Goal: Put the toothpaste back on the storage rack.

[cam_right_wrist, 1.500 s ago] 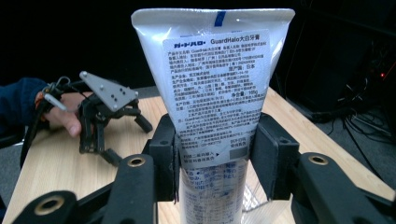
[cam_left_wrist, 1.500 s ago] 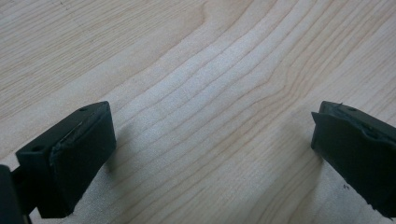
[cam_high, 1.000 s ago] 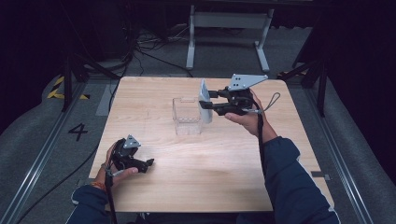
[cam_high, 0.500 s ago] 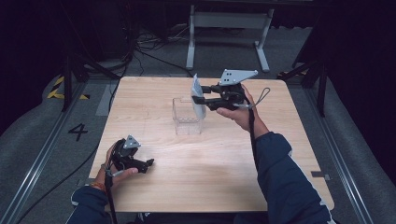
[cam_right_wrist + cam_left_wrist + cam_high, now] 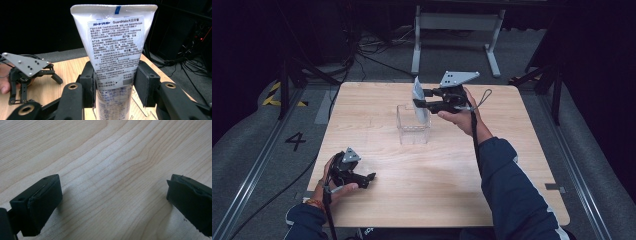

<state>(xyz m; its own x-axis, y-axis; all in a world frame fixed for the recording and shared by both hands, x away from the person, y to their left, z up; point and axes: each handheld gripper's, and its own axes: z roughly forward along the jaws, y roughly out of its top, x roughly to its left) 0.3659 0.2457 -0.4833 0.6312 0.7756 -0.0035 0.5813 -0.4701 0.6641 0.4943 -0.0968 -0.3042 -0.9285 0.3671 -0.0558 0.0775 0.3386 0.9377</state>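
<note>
A white toothpaste tube (image 5: 417, 89) stands upright, crimped end up, with my right gripper (image 5: 418, 103) shut on its middle. In the right gripper view the tube (image 5: 115, 37) shows printed text, and both pads (image 5: 145, 83) press on its sides. Its lower end reaches into the open top of a clear plastic box (image 5: 412, 131) on the wooden table (image 5: 512, 165). My left gripper (image 5: 368, 180) rests near the table's front left corner, held by a hand. Its jaws stand wide apart over bare wood (image 5: 112, 197), with nothing between them.
The left gripper (image 5: 26, 71) also appears at the left of the right gripper view, far from the tube. A metal stand (image 5: 454, 22) is on the floor behind the table. Cables lie on the dark floor at the back left.
My right gripper has carried the tube leftward and slightly down, from beside the clear box to over it. The left gripper has stayed where it was.
</note>
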